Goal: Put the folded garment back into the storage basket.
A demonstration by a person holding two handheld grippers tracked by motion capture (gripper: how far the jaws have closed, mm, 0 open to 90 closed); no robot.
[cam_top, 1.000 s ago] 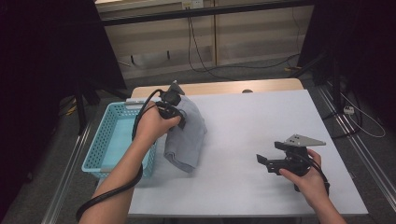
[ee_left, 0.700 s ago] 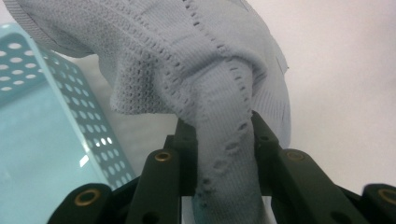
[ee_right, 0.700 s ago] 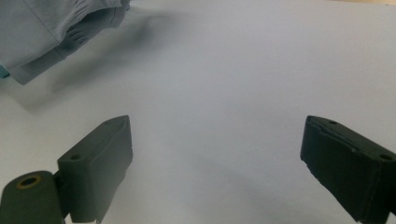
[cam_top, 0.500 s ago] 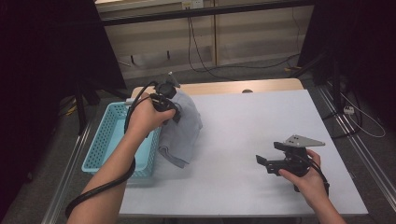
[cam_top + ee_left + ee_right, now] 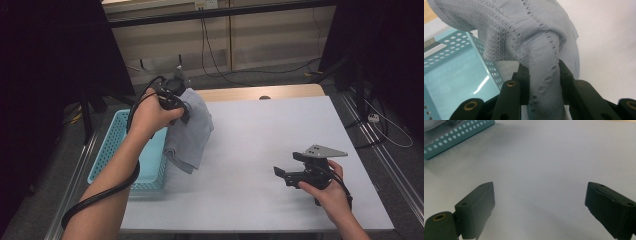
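Your left tool [image 5: 184,107] is clamped on a fold of the grey knitted cloth [image 5: 190,132], and you hold it up off the table [image 5: 280,130] at the far left corner. In the left gripper view the two black jaws press on a rolled band of the knit [image 5: 544,82] from either side, narrowed to the thickness of that band. The rest of the cloth hangs below your hand, its lower end over the table's left edge, just beside the turquoise perforated basket [image 5: 107,155] that stands to the left of the table.

Your right tool [image 5: 295,175] sits near the right front of the table, well apart from the cloth, with a grey three-cornered plate on top. Its jaws stand wide apart with nothing between them; in the right gripper view you see bare white table [image 5: 544,165] between the two pads, and a corner of the basket [image 5: 454,137] at the far left.

You work on a plain white table top with a strip of bare wood [image 5: 250,92] along its far edge. Beyond it cables [image 5: 215,55] trail over a grey floor before a pale wall panel, with dark screens on both sides
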